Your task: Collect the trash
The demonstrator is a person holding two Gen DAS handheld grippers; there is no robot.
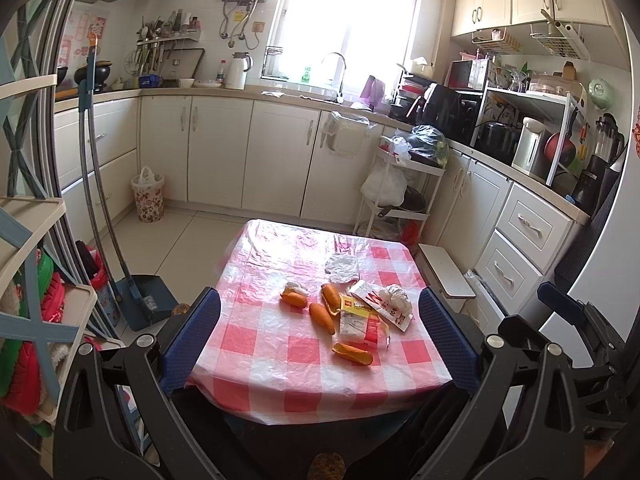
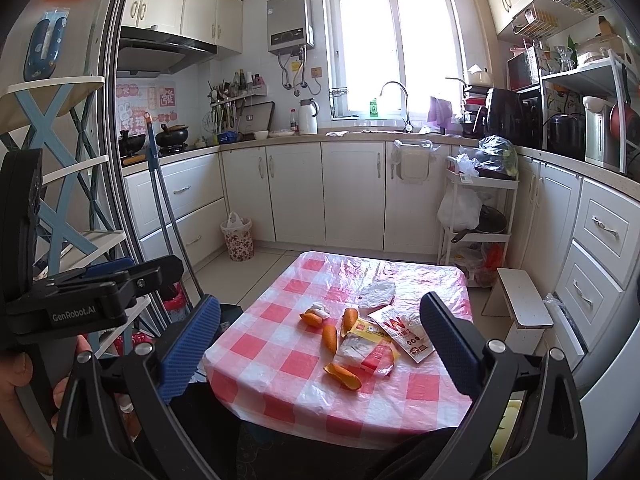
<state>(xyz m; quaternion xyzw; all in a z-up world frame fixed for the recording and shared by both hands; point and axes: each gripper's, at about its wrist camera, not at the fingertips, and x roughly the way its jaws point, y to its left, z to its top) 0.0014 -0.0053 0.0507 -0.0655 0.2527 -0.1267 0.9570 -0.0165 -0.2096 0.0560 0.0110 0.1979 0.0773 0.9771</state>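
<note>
Trash lies on a low table with a pink-checked plastic cloth [image 1: 260, 344] [image 2: 280, 360]. Several orange peels [image 1: 322, 318] [image 2: 330, 338] are scattered at its middle. Beside them lie a yellow-and-red wrapper [image 1: 360, 322] [image 2: 366, 344], a white-and-red printed wrapper [image 1: 384, 306] [image 2: 408, 334] and a crumpled white plastic piece [image 1: 341, 268] [image 2: 376, 294]. My left gripper [image 1: 318, 294] hangs open above the table's near edge, nothing between its blue pads. My right gripper [image 2: 319, 300] is open too, short of the trash and holding nothing. A hand [image 2: 16, 380] grips the left tool.
A floral waste bin with a bag liner [image 1: 148, 198] [image 2: 239, 238] stands on the floor by the far cabinets. A hanging bin [image 1: 346, 136] [image 2: 414, 164] is on a cabinet door. Dustpan and broom [image 1: 144, 300] lean left; a white stool [image 1: 448, 276] [image 2: 524, 304] sits right.
</note>
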